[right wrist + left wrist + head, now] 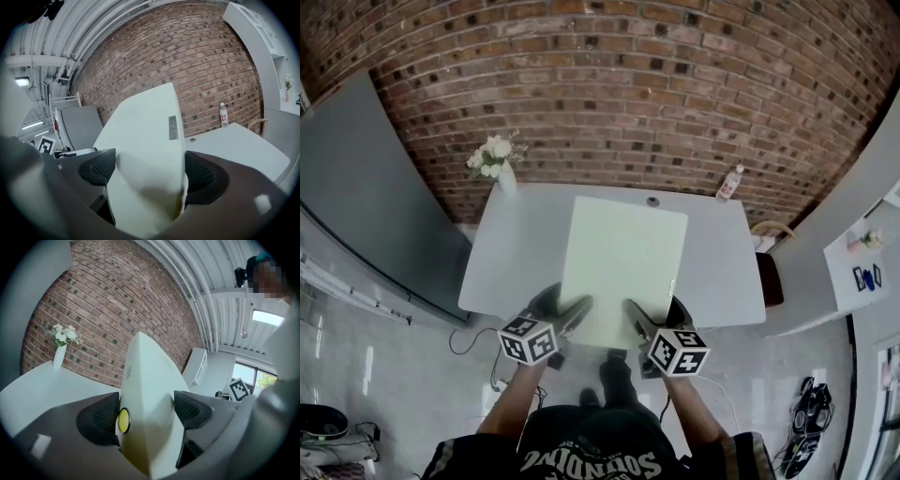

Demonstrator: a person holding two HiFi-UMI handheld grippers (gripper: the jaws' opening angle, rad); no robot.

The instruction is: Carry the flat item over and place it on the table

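A brick wall [628, 94] backed the white surface [511, 258]. The pale flat panel [623, 262] was mid-frame over the surface, its near edge clamped by the left gripper [567, 309] and right gripper [652, 319].

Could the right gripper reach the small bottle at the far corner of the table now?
Probably not yet. The right gripper is shut on the flat white panel, which the left gripper also holds, and the bottle stands far off at the far edge of the table.
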